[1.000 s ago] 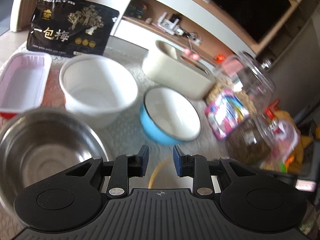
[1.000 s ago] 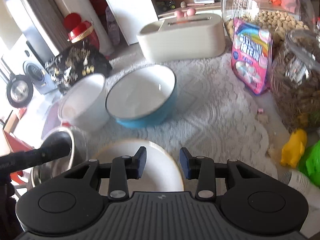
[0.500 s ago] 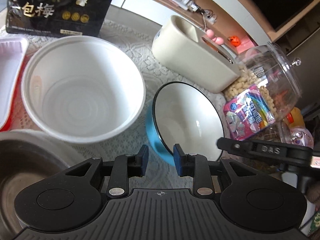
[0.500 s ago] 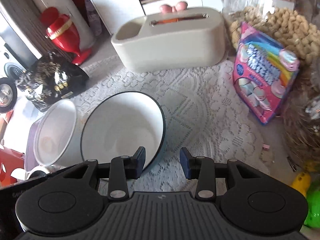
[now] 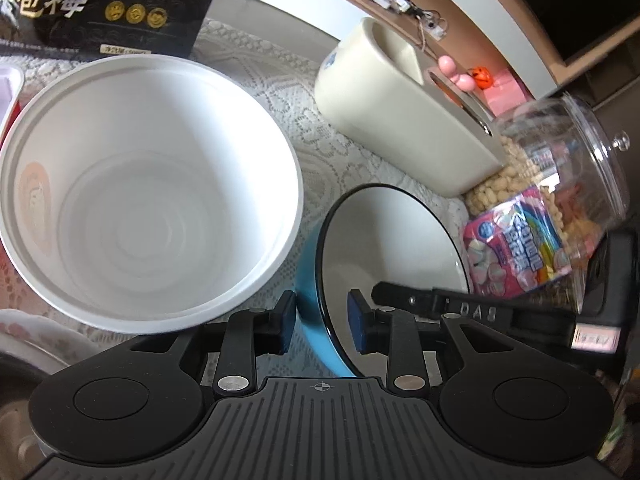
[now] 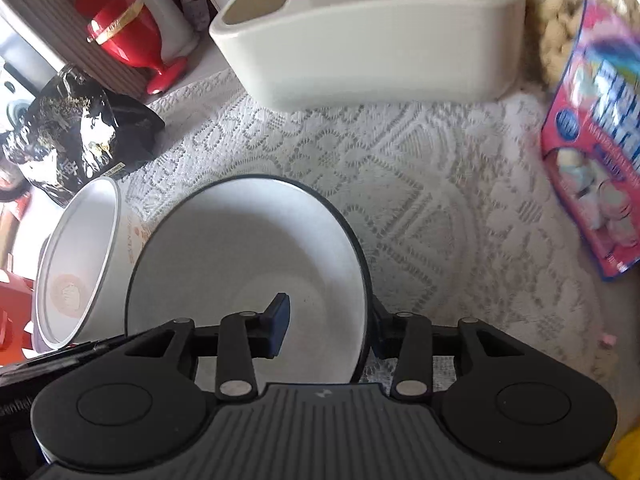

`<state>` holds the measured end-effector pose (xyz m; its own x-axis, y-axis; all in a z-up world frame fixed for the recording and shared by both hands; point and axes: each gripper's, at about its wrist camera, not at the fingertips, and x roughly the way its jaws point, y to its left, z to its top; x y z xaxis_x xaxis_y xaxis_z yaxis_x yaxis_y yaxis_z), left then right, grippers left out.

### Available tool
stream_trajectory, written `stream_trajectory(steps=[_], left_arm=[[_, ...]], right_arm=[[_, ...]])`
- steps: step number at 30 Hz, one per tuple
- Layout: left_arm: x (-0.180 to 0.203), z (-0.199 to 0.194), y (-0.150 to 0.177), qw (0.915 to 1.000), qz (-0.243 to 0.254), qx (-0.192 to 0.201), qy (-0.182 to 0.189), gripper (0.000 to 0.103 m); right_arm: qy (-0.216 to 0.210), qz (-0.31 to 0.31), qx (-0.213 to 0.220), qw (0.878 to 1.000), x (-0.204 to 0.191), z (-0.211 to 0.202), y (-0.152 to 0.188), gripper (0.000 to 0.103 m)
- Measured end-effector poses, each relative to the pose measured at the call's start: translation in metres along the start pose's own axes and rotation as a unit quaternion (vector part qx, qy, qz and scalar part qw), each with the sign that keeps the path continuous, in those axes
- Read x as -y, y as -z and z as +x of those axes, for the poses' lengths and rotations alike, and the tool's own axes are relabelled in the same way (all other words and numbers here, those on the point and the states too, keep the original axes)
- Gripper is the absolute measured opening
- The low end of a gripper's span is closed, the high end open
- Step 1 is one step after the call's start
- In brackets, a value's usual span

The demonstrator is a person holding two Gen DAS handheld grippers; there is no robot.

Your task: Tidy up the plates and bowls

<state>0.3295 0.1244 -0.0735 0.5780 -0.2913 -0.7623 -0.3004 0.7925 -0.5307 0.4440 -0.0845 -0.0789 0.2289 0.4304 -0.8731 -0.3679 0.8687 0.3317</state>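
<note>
Blue bowl, white inside, dark-rimmed; both grippers' fingers straddle its rim, unclenched.

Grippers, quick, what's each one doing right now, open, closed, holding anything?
Left gripper: open, straddling the blue bowl rim, pads not touching.
Right gripper: open, straddling the same bowl's opposite rim, not visibly clamped.

Left gripper, right gripper: black ribbed bodies, silver screws, blue pads, seemingly rubber.
</note>
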Motion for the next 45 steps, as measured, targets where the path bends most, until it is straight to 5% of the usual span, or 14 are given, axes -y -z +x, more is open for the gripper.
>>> stream_trajectory(steps=[9,21,30,45], left_arm=[[0.015,0.002,0.011,0.9985,0.025,0.035,-0.034,0.03],[0.05,0.008,0.034,0.9903,0.097,0.02,-0.097,0.03],[0.05,0.02,0.026,0.988,0.115,0.009,-0.102,0.031],[0.036,0.046,0.018,0.9905,0.106,-0.035,-0.081,0.025]], right_arm=[[-0.011,0.002,0.0,1.0,0.006,-0.007,0.013,0.037],[-0.036,0.016,-0.001,0.999,0.027,-0.02,0.034,0.036],[-0.006,0.002,0.002,1.0,0.014,-0.013,0.032,0.041],[-0.018,-0.02,0.002,1.0,0.014,-0.006,0.024,0.046]])
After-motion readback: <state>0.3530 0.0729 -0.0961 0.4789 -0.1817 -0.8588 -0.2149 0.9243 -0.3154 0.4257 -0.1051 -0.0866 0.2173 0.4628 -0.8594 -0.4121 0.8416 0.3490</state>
